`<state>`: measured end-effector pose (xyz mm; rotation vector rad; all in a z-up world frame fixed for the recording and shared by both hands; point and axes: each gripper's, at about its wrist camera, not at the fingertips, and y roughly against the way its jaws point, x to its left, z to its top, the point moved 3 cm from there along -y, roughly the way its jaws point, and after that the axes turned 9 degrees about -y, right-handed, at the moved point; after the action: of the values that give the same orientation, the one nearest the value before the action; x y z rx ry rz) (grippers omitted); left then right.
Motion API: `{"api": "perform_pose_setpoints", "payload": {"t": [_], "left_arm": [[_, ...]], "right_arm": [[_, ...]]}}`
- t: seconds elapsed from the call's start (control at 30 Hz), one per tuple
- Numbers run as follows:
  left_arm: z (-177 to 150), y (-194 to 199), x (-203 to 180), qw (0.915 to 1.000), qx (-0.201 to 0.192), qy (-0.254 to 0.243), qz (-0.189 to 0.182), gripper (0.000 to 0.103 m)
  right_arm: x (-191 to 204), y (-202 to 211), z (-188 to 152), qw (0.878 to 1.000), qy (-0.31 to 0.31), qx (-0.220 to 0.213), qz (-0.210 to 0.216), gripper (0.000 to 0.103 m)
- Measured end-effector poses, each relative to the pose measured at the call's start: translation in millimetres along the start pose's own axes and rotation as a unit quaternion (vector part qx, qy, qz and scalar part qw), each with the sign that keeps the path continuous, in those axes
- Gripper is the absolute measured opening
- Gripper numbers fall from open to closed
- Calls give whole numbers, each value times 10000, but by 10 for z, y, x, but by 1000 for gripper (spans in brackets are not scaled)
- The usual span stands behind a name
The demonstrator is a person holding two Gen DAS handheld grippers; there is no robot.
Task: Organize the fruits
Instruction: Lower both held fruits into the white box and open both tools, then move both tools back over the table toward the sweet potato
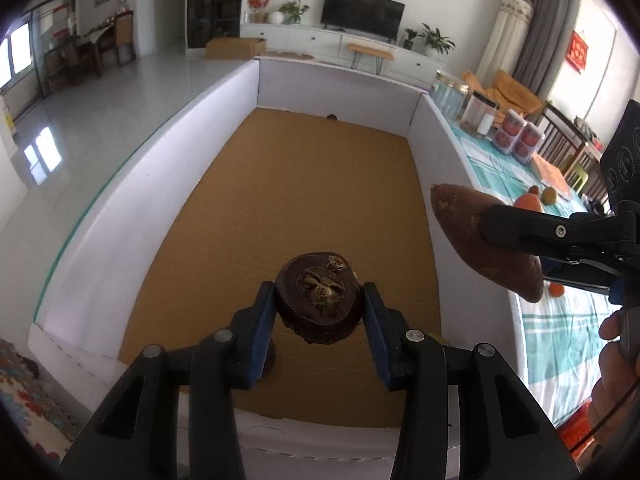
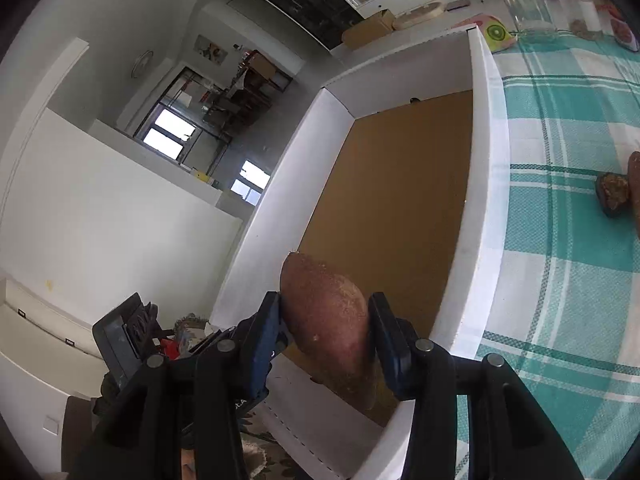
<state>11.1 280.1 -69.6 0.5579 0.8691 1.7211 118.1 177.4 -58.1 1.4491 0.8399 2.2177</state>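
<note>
Holding now: I have one thing in each gripper, both over the white box [image 1: 132,216].
Left gripper [image 1: 319,312]: I squeeze a dark round fruit [image 1: 318,304] between its blue pads, above the box's brown floor [image 1: 304,184].
Right gripper [image 2: 326,332]: I clamp a long brown sweet potato [image 2: 328,320], at the box's near right side.
Still outside: small orange and green fruits [image 1: 538,198] lie on the checked cloth [image 2: 568,280], right of the box.
Jars [image 1: 450,94]: beyond the box's far right corner.
</note>
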Motion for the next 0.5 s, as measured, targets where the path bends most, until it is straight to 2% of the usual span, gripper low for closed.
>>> {"api": "perform_pose_setpoints", "payload": {"t": [0.07, 0.13, 0.2, 0.23, 0.3, 0.37, 0.4, 0.43, 0.47, 0.5], "left_arm": [[-12, -46, 3, 10000, 65, -34, 42, 46], [-8, -52, 4, 9999, 62, -47, 134, 49], [13, -6, -9, 9998, -36, -55, 199, 65], [29, 28, -20, 9997, -113, -52, 231, 69], [70, 123, -79, 9993, -300, -90, 218, 76], [116, 225, -229, 9986, -488, -184, 48, 79], [138, 285, -335, 9978, -591, -271, -119, 82], [145, 350, -459, 9964, -688, -384, -314, 84], [153, 403, -620, 9941, -771, -523, -552, 87], [151, 454, -790, 9908, -837, -673, -819, 89]], "right_arm": [[11, -163, -16, 9999, -4, 50, -119, 46], [-5, -237, -25, 9998, -126, 137, -48, 47], [-33, -163, -17, 9992, -292, 86, 257, 53], [-56, -85, 6, 9992, -291, -26, 281, 56], [-88, 137, 42, 9992, -120, -350, 147, 57], [-146, 423, 18, 9967, 190, -768, -163, 61], [-204, 569, -23, 9936, 343, -1000, -400, 69], [-290, 706, -83, 9880, 471, -1267, -746, 81], [-415, 850, -160, 9789, 558, -1564, -1193, 87], [-576, 1008, -263, 9659, 595, -1886, -1670, 95]]}}
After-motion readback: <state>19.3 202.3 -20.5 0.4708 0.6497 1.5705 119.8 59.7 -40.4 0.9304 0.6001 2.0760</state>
